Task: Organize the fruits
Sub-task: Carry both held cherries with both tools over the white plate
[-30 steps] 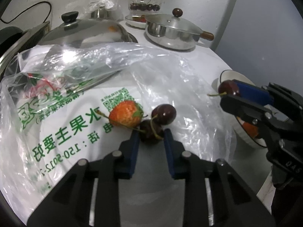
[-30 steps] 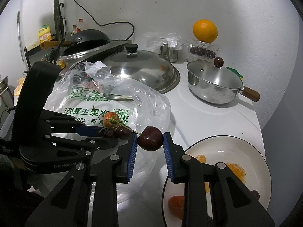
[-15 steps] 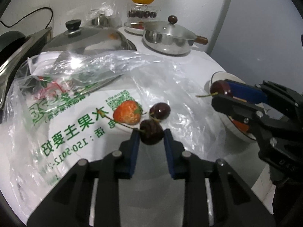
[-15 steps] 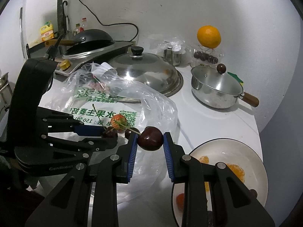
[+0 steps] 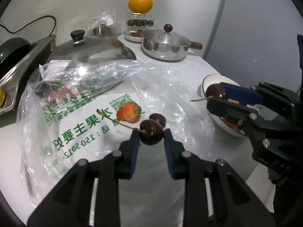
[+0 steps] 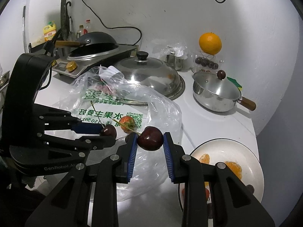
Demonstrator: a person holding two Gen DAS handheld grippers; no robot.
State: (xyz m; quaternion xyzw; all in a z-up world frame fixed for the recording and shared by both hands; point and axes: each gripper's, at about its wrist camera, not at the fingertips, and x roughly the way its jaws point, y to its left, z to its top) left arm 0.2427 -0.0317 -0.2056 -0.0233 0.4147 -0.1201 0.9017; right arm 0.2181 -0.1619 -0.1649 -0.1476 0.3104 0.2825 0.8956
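Domed lid (image 6: 146,76) sat beside a lidded saucepan (image 6: 215,94) with wooden handle; behind — a black wok (image 6: 94,43) on a steel cooker (image 6: 98,58), bottles (image 6: 50,31) near the wall, cable (image 6: 113,28).

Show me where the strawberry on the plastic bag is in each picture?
Left wrist view: the strawberry lies near the middle, on the plastic bag, just beyond the left gripper and its cherry.
Right wrist view: the strawberry sits left of centre, beyond the right gripper.
Shared landmark: the orange by the wall.
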